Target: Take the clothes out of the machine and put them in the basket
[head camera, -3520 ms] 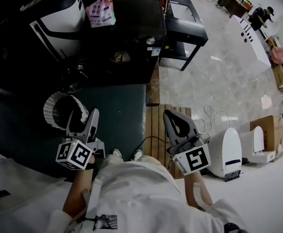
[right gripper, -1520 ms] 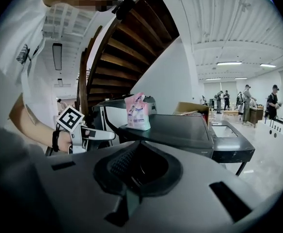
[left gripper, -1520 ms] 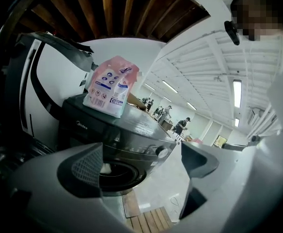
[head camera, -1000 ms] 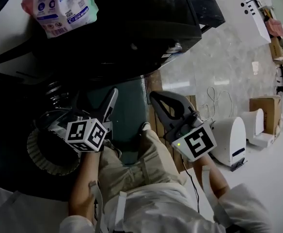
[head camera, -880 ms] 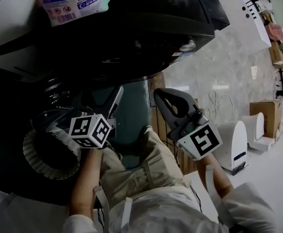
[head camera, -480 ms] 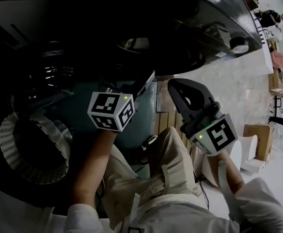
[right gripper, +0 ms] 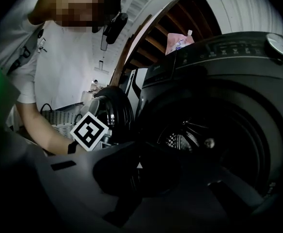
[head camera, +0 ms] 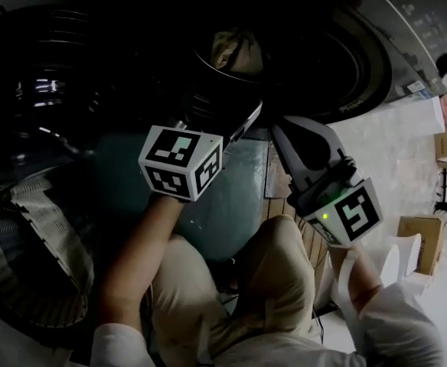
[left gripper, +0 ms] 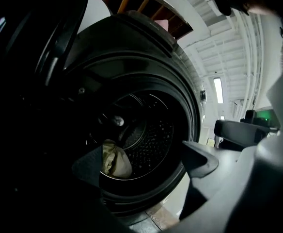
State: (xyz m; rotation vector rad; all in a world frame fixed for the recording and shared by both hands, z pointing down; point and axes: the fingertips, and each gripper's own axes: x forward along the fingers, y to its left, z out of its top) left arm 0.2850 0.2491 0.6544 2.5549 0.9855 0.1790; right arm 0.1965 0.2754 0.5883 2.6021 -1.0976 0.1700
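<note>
The dark front-loading machine [head camera: 361,67] stands with its door [left gripper: 44,42] swung open to the left. An olive cloth [left gripper: 115,160] lies low in the drum; the head view shows the cloth [head camera: 235,48] just inside the opening. My left gripper [left gripper: 144,161] is open and empty in front of the drum mouth, short of the cloth. In the head view the left gripper [head camera: 237,127] points at the opening. My right gripper [right gripper: 180,178] is open and empty beside it, the right gripper [head camera: 300,140] also facing the drum. The white basket [head camera: 32,228] is at my left.
The white basket [right gripper: 59,120] sits behind the left arm on the floor. A pink pouch [right gripper: 178,41] rests on top of the machine. Wooden slats [head camera: 281,205] and a green mat [head camera: 231,197] lie under my knees. Cardboard boxes [head camera: 416,235] stand at the right.
My head has dropped towards the machine and the drum opening with the olive cloth has come into view. Both grippers rose from near the floor to the drum mouth, still open.
</note>
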